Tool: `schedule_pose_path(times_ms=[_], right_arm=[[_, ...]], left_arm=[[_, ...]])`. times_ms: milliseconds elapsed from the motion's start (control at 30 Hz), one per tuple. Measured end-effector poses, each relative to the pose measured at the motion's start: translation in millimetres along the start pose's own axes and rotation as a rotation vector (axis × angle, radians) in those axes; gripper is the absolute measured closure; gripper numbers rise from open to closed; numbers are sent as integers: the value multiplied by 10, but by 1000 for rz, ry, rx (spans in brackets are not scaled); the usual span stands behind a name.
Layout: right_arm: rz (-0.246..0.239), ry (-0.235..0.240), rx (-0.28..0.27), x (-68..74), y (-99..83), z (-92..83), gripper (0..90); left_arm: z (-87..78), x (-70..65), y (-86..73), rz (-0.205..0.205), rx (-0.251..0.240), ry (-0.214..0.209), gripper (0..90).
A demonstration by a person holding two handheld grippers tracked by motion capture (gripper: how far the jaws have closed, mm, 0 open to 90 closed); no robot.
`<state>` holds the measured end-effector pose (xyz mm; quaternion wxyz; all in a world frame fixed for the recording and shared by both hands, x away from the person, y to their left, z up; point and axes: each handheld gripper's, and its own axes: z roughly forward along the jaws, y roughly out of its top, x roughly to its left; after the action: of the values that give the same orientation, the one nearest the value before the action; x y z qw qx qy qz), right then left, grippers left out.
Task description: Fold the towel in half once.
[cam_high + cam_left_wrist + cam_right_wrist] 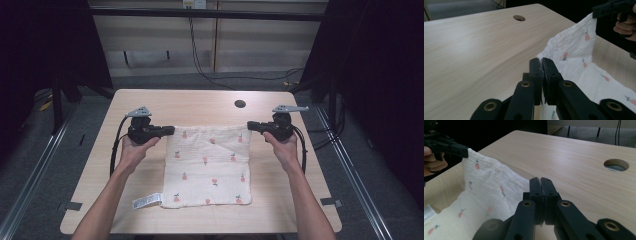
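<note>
Left gripper (pixel 169 131) and right gripper (pixel 252 126) each pinched a far cloth (pixel 210 170) corner; lifting should proceed level, keeping the edge taut.

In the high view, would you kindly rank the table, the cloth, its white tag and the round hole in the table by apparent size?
Largest to smallest:
1. table
2. cloth
3. white tag
4. round hole, though the tag and hole look close in size.

No words, numbers or brands can be read. The white care tag (pixel 146 201) at the near left corner of the fruit-print cloth (pixel 210 170) carries dark print, but it is too small and blurred to make out.
</note>
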<state>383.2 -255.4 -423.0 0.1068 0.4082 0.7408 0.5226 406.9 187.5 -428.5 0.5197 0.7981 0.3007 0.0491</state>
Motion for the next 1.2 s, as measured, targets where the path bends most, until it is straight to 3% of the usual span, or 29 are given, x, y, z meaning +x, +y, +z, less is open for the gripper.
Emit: schedule_pose_path(times_ms=[67,200,367,533,867,1067,1200], right_arm=[[-22,1,15,55,-37,-18,885],[-21,8,27,91,-134,-40,885],[-49,11,39,166,-154,-130,885],[-50,27,8,213,-152,-242,885],[-97,19,30,382,-213,-396,885],[-119,17,45,481,-262,-498,885],[-122,18,58,515,-367,-562,885]], left_arm=[[-16,-70,-36,40,30,11,871],[-102,-47,-118,10,14,19,870],[-206,-127,-180,24,20,8,871],[-270,-216,-227,17,21,6,871],[-299,-391,-293,41,50,-3,872],[-389,-578,-281,87,58,-13,871],[-399,-618,-374,103,90,-8,871]])
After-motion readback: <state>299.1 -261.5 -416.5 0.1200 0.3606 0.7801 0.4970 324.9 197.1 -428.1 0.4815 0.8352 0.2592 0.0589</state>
